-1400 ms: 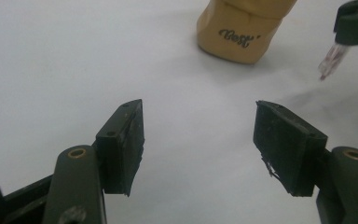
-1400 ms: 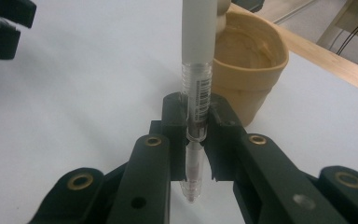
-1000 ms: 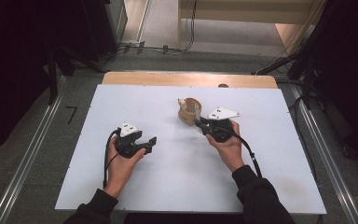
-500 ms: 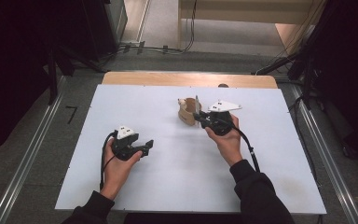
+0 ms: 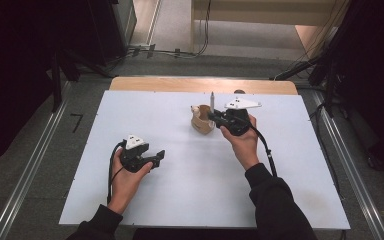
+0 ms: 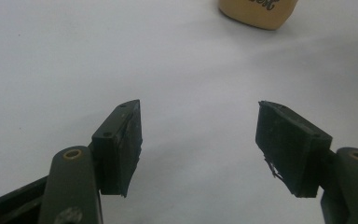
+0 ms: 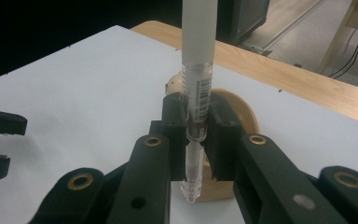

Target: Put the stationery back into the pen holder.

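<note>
We wear dark, near-black long sleeves (image 5: 275,200) that reach the wrists. Each of our grippers is black. The left gripper (image 5: 157,157) and the right gripper (image 5: 211,118) each carry a pale grey three-cornered plate on top, and a black cable (image 5: 266,148) trails back along each forearm. In the gripper views the jaws are flat black rectangular pads, scuffed at the edges, on matte dark arms. Brass-coloured round rivets sit in the arm joints, small screw holes mark the pad backs, and one arm bears a pale worn spot.
</note>
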A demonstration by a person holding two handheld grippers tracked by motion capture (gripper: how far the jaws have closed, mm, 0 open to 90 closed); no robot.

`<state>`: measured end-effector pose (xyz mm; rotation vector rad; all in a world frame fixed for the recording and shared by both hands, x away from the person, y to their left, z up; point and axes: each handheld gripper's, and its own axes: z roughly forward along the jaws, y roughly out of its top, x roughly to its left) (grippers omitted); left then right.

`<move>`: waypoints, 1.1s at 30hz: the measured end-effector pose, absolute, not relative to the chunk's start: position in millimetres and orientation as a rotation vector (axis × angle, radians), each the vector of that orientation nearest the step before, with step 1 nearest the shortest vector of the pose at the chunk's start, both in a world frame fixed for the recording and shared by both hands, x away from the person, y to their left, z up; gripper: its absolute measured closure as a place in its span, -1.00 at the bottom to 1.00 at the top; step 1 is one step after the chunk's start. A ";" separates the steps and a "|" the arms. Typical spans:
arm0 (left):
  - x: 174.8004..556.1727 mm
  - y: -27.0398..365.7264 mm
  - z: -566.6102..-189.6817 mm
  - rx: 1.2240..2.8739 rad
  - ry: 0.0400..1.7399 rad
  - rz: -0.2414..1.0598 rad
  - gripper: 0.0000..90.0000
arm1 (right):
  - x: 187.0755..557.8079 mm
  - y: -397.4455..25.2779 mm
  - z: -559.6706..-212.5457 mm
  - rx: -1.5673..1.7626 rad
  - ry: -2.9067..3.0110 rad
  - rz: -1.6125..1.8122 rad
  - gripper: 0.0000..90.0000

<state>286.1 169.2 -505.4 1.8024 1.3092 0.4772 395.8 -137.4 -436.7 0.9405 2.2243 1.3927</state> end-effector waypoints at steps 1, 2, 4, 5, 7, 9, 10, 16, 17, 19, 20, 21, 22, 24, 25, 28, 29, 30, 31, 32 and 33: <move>286.2 169.4 -505.5 1.803 1.309 0.477 -0.27 | 396.6 -136.9 -435.7 0.940 2.224 1.393 0.72; 286.3 169.4 -505.7 1.802 1.310 0.477 -0.27 | 397.6 -136.3 -434.7 0.941 2.222 1.392 0.71; 286.4 169.5 -505.9 1.801 1.312 0.478 -0.27 | 399.8 -135.3 -432.4 0.949 2.217 1.400 0.71; 286.5 169.6 -505.9 1.802 1.311 0.479 -0.27 | 401.1 -134.7 -431.4 0.950 2.213 1.403 0.71; 286.6 169.7 -505.9 1.801 1.312 0.479 -0.27 | 403.7 -133.7 -429.2 0.953 2.212 1.404 0.71; 286.8 169.5 -506.2 1.802 1.313 0.476 -0.27 | 406.6 -132.2 -427.0 0.958 2.211 1.401 0.71; 286.8 169.4 -506.4 1.802 1.313 0.474 -0.27 | 408.1 -131.7 -425.8 0.961 2.212 1.405 0.71; 287.0 170.4 -506.4 1.800 1.313 0.473 -0.27 | 415.7 -127.2 -420.8 0.984 2.207 1.417 0.71; 287.0 170.5 -506.3 1.800 1.313 0.473 -0.28 | 416.6 -126.1 -420.4 0.986 2.208 1.416 0.71; 287.2 170.7 -506.4 1.799 1.312 0.476 -0.27 | 418.6 -124.0 -420.3 0.992 2.207 1.414 0.71; 287.2 170.8 -506.4 1.798 1.312 0.476 -0.27 | 419.7 -123.1 -420.8 0.994 2.206 1.411 0.71; 287.2 170.8 -506.4 1.799 1.312 0.476 -0.27 | 420.8 -122.3 -421.7 0.999 2.209 1.409 0.71; 287.1 170.8 -506.4 1.800 1.312 0.475 -0.27 | 422.0 -121.5 -422.9 1.004 2.210 1.404 0.71; 287.1 170.6 -506.5 1.800 1.312 0.472 -0.28 | 424.7 -120.3 -425.8 1.016 2.217 1.394 0.71; 287.1 170.5 -506.5 1.799 1.311 0.471 -0.28 | 425.7 -119.8 -427.3 1.026 2.216 1.389 0.71; 287.3 170.2 -506.8 1.802 1.311 0.470 -0.27 | 429.2 -118.2 -431.7 1.033 2.224 1.367 0.71; 287.4 170.1 -506.9 1.803 1.310 0.470 -0.27 | 430.1 -117.5 -433.2 1.039 2.227 1.361 0.71; 287.5 169.9 -507.0 1.806 1.311 0.471 -0.28 | 431.1 -117.0 -434.5 1.042 2.228 1.355 0.71; 287.6 169.7 -507.2 1.806 1.309 0.471 -0.27 | 432.1 -116.7 -435.7 1.046 2.230 1.348 0.71; 287.7 169.5 -507.4 1.809 1.308 0.470 -0.28 | 433.3 -116.7 -437.0 1.051 2.231 1.343 0.71; 287.8 169.4 -507.5 1.811 1.306 0.469 -0.28 | 434.5 -116.7 -438.3 1.054 2.233 1.340 0.71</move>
